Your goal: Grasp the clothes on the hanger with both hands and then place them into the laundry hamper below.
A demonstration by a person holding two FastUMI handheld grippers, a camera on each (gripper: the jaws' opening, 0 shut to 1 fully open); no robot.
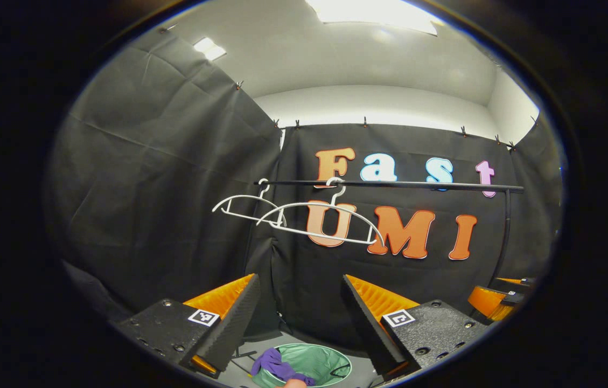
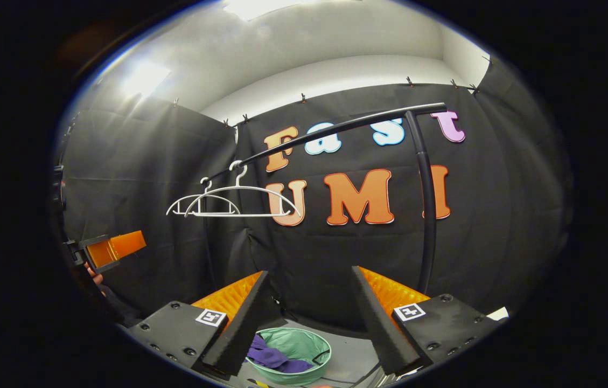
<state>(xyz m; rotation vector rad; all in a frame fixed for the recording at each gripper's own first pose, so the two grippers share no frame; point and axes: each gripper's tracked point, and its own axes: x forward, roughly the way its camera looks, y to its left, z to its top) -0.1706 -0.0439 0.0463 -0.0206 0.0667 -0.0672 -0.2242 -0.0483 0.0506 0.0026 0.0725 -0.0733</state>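
Below, round green mesh hamper (image 2: 304,353), crumpled purple cloth (image 2: 271,357), bare wire hangers (image 2: 242,202)

In the left gripper view the green hamper (image 1: 314,366) is cut off at the bottom edge, and the purple garment (image 1: 277,365) runs off with it. At lower right the other gripper (image 1: 497,299) is clipped by the edge. In the right gripper view the near finger (image 2: 239,323) hides the garment's left part.

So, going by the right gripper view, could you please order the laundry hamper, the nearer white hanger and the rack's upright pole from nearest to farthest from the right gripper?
1. Laundry hamper: just below and ahead of the right gripper, purple cloth inside.
2. Upright pole: ahead, right.
3. Nearer white hanger: up left, bare, on the rail.

Pole and hanger are close to call.
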